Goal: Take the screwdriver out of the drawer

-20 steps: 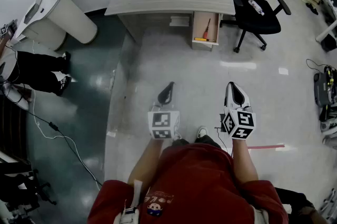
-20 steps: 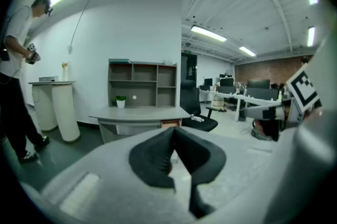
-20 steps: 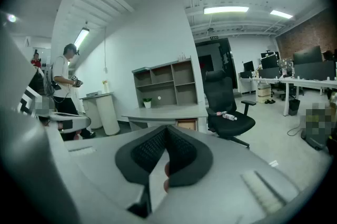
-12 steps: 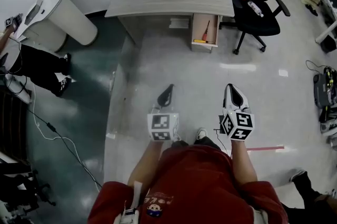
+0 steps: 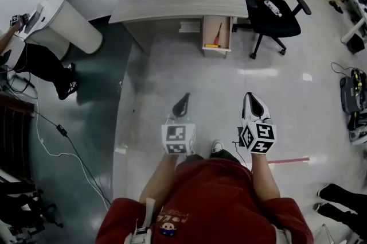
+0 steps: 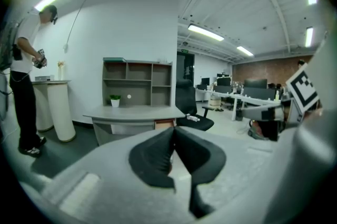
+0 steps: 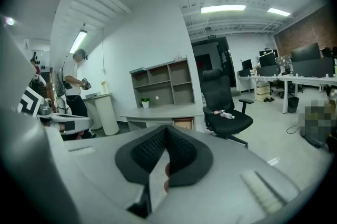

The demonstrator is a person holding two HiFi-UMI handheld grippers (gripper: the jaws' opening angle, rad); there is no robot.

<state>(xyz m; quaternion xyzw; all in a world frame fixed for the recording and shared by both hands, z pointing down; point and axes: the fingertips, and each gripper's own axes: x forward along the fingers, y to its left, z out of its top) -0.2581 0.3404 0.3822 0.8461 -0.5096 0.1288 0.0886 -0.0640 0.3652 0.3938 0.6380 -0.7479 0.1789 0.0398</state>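
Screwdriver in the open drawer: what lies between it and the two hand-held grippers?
Only bare floor lies there, as the head view shows.

Left gripper [image 5: 182, 100] and right gripper [image 5: 253, 100] held out front, side by side, apart. Both tilted slightly downward, jaws pressed together, empty.

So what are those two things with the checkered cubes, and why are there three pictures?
A person in a red shirt holds two pincer tools called grippers: the left gripper and the right gripper. Each has two jaws. Both are shut and hold nothing. The cubes are part of them. One picture comes from a camera on the person's head, looking down. The other two come from cameras riding on each gripper. Ahead stands a desk with an open drawer holding small tools. They are too small to tell which is the screwdriver.
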